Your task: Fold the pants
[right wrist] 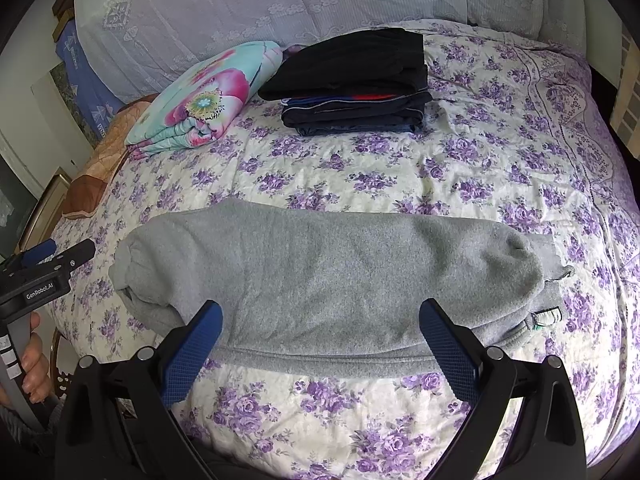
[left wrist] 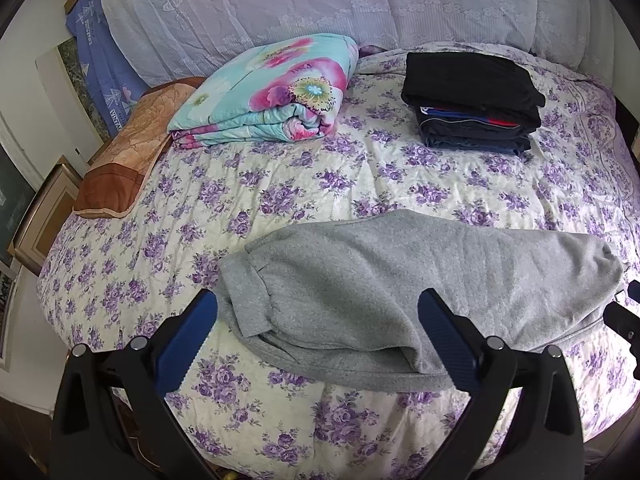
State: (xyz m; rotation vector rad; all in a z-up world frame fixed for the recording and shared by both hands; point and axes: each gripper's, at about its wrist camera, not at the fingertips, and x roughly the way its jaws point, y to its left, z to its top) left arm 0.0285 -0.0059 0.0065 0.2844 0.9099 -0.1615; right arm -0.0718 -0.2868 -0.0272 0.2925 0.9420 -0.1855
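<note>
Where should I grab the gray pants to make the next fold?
Probably the ends: the left gripper takes the ribbed cuff end from its side, the right gripper the waistband end. The gray pants lie as a long strip across the bed.

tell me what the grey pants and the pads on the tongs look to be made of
Grey pants: looks like soft fleece or sweatshirt knit, matte with a fuzzy heathered nap and ribbed cuffs.
Pads on the right tongs: probably rubber or textured plastic, blue with a fine raised grid, set in glossy black arms.
</note>
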